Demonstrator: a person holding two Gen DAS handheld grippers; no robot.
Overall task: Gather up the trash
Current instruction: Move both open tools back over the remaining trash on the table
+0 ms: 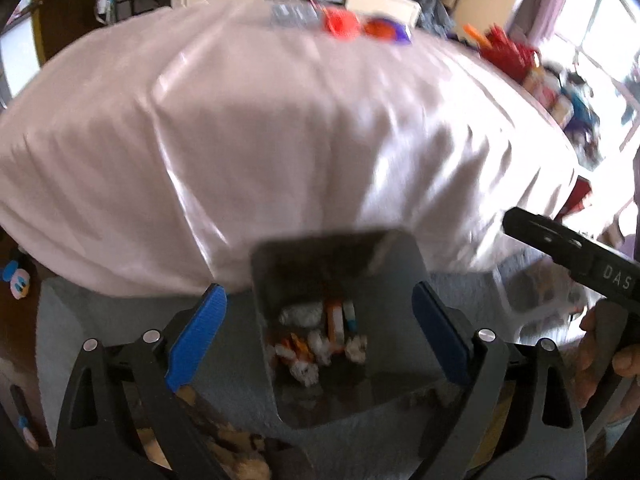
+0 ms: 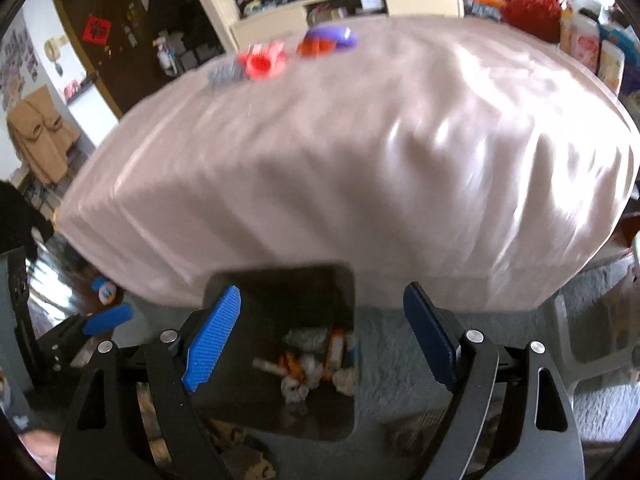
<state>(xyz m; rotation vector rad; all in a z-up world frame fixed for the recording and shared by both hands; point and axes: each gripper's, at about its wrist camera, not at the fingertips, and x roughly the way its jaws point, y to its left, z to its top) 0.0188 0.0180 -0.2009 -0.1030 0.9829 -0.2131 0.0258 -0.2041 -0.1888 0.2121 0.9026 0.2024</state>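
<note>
Both views blurred. Left tongs (image 1: 318, 334) spread wide, blue ribbed pads apart, nothing between them; they hang over a dark grey square-mouthed plastic bin (image 1: 400, 280) standing on pale grey carpet (image 1: 76, 320) just beside the near edge of the table (image 1: 280, 128), which is draped in a shiny pinkish-white cloth. Right tongs (image 2: 320, 334) likewise spread, empty, set a little to the right of the same bin (image 2: 280, 284), the left pad over its opening. Trash lies at the bottom of the bin: crumpled white paper wads (image 1: 300, 314) mixed with orange-and-white wrappers (image 1: 334, 318); same heap seen from the right wrist (image 2: 308, 364). Far end of the table carries a red plastic piece (image 2: 262, 62), an orange and purple object (image 2: 326, 42) and a small grey item (image 2: 226, 74), all too smeared to identify. In the left wrist view, the black body of the other tool (image 1: 568, 248) shows at the right edge, with a hand (image 1: 600, 356) wrapped round its handle. A small blue-and-white duck figure (image 1: 16, 280) sits low at the left, beside the table.
</note>
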